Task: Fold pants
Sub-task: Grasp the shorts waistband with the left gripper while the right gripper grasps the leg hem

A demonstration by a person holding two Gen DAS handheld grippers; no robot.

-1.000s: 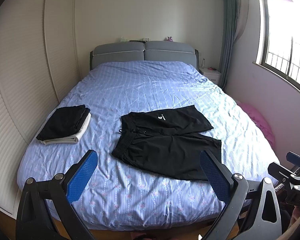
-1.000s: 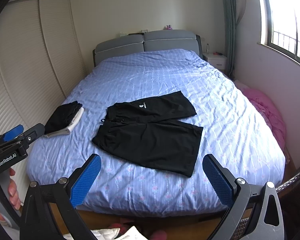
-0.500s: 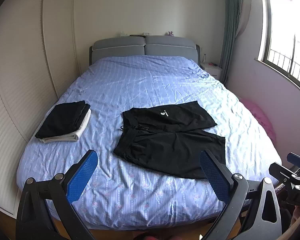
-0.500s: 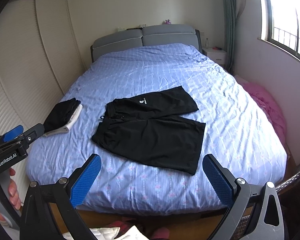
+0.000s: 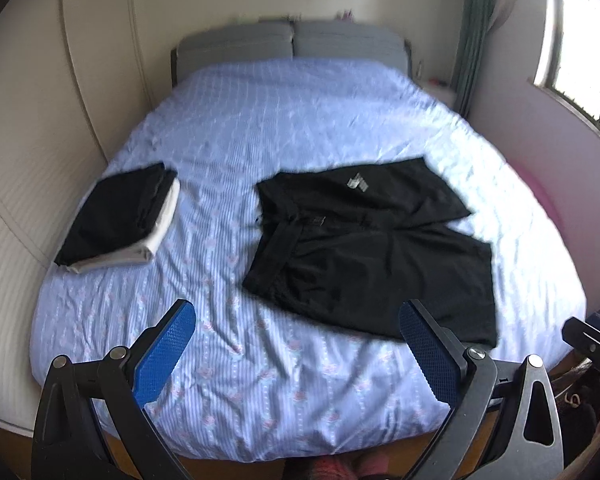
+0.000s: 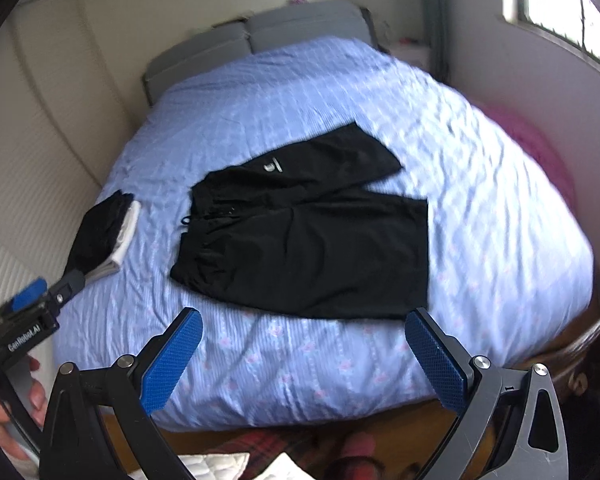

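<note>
Evidently the black pants, spread flat on the bed, are judged light and limp, best pinched at the waistband and a hem, while both grippers' jaws are held wide open and empty.

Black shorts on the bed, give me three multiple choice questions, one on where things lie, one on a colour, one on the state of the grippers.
1. Where is the folded stack relative to the black shorts?
A. to their left, apart
B. on top of them
C. to their right

2. What colour is the bed sheet?
A. white
B. pale blue
C. green

3. How are the left gripper and right gripper?
A. both shut on cloth
B. one open, one shut
C. both open, holding nothing

Answers: A, bare sheet lies between them; B, sheet is striped pale blue; C, blue fingers stand wide apart, short of the shorts.
</note>
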